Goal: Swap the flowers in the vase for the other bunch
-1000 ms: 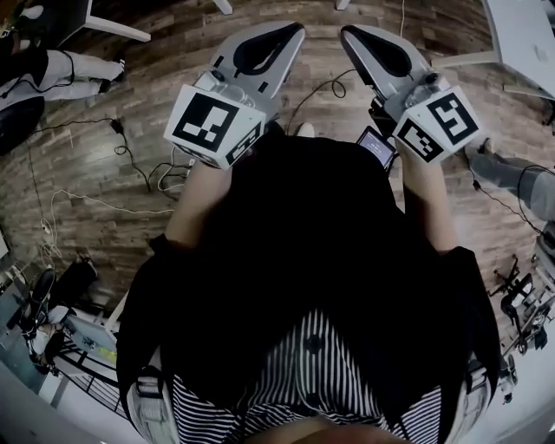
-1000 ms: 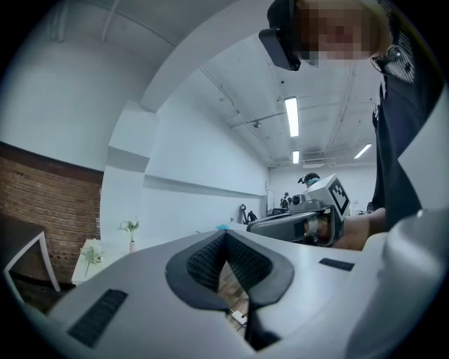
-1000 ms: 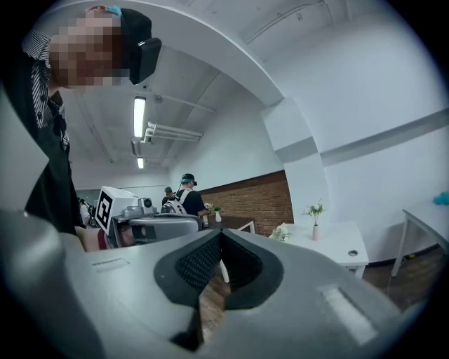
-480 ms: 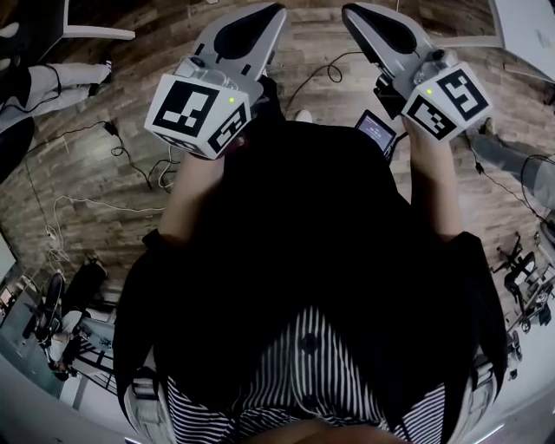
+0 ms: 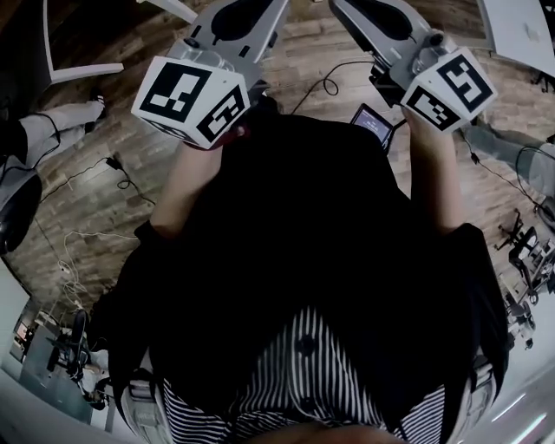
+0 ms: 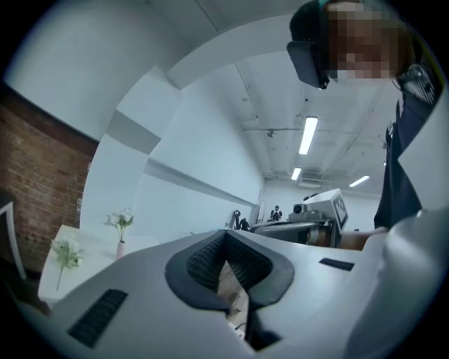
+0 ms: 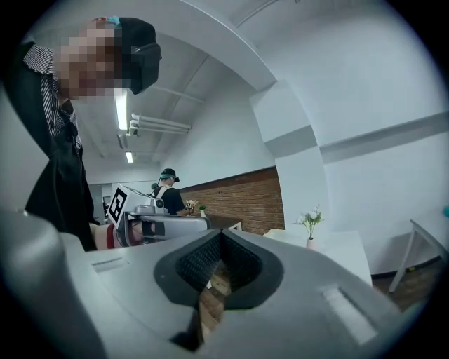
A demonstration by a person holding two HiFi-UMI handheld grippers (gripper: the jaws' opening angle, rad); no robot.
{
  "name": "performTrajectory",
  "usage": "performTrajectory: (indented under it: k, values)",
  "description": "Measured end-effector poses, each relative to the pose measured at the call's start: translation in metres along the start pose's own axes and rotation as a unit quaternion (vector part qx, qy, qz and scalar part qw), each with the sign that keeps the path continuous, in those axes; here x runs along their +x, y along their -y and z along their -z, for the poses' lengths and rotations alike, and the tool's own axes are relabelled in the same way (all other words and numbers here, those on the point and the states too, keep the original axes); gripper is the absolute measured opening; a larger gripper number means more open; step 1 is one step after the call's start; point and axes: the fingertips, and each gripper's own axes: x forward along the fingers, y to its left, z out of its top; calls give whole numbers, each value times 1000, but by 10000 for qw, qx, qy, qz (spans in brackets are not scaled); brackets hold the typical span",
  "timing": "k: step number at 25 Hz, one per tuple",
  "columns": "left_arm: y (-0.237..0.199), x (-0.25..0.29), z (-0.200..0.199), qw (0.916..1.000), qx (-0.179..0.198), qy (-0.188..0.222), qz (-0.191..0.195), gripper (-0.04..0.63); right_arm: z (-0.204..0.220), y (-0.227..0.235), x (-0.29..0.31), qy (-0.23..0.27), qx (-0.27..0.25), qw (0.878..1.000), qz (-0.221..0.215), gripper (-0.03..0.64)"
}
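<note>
Both grippers are held level in front of the person, over a wooden floor (image 5: pixel 113 217), well away from the flowers. My left gripper (image 5: pixel 260 10) is shut with nothing between its pads (image 6: pixel 203 263). My right gripper (image 5: pixel 351 9) is shut and empty too, and its pads (image 7: pixel 242 263) meet at the tips. Far off, a small pink vase (image 6: pixel 120 249) with white flowers (image 6: pixel 121 221) stands on a white table (image 6: pixel 88 245). Another white bunch (image 6: pixel 66 254) lies at that table's left. The right gripper view shows the vase of flowers (image 7: pixel 309 223) on the table (image 7: pixel 340 252).
Cables (image 5: pixel 325 82) trail over the floor. A seated person's legs (image 5: pixel 61 121) and a white frame (image 5: pixel 82 71) are at the left, a white table (image 5: pixel 520 30) at the top right. A small screen (image 5: pixel 375 126) sits by the right hand. Another person (image 7: pixel 168 193) stands before a brick wall (image 7: pixel 245 200).
Both grippers have shifted toward the top of the head view, their tips now at its edge. The floor has slid beneath them, and the legs at the left have moved down the picture.
</note>
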Motion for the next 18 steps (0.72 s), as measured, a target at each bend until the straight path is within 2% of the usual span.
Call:
performTrajectory:
  k: [3, 10, 15, 18]
  values:
    - [-31, 2, -7, 9998, 188, -70, 75, 5, -10, 12, 27, 3, -23, 10000, 81, 3]
    - [-86, 9, -12, 9997, 166, -153, 137, 5, -26, 40, 76, 93, 107, 9998, 125, 2]
    - [-113, 31, -13, 9993, -252, -87, 279, 5, -28, 78, 101, 0, 197, 9998, 60, 2]
    - [-145, 48, -16, 9994, -211, -188, 179, 5, -27, 109, 126, 11, 252, 9997, -8, 2]
